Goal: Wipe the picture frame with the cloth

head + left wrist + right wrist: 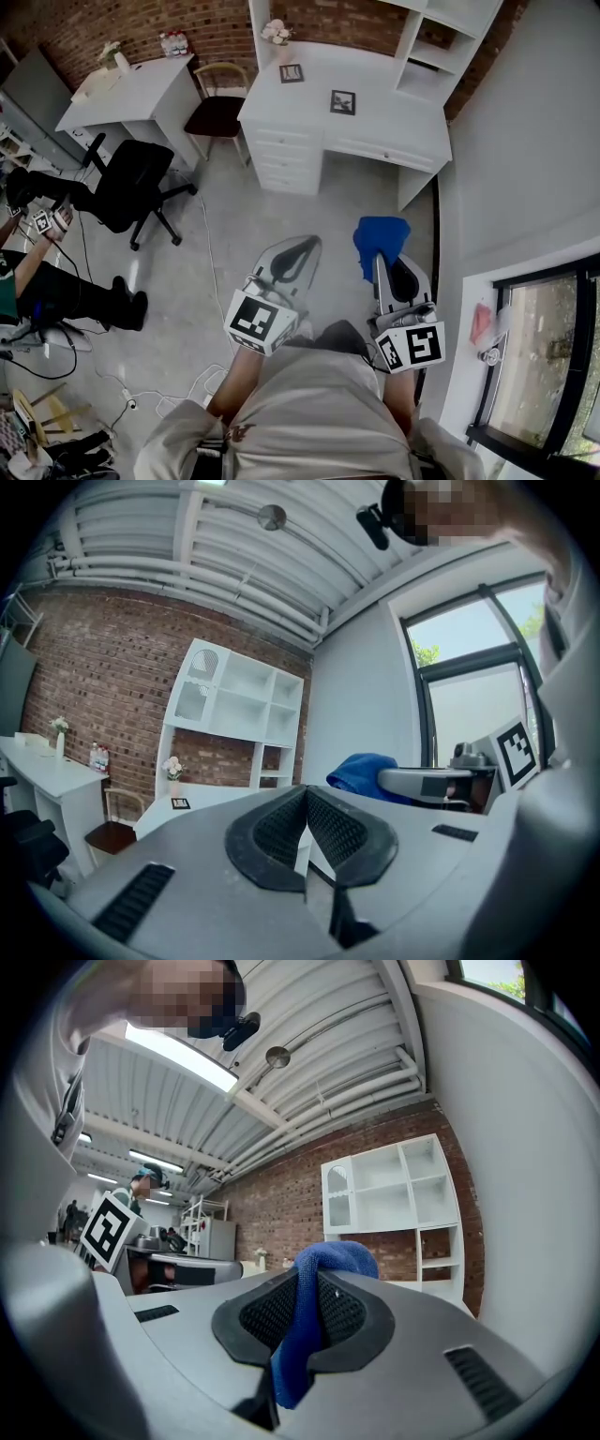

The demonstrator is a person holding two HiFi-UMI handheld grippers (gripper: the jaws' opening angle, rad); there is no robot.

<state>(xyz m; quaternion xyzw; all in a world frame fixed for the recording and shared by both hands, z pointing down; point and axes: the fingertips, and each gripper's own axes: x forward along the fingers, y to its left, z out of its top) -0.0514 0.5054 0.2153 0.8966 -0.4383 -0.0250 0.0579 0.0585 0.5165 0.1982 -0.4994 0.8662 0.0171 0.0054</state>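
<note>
Two small dark picture frames, one nearer and one farther back, stand on the white desk across the room. Both are well ahead of my grippers. A blue cloth is clamped in my right gripper, and in the right gripper view the cloth bunches up between the shut jaws of that gripper. My left gripper is held beside it; its jaws are shut with nothing between them. From the left gripper view the cloth shows at the right and a frame on the desk.
A white shelf unit rises on the desk's right end. A wooden chair stands left of the desk, a black office chair and a second white desk farther left. A seated person is at the left edge. Cables lie on the floor.
</note>
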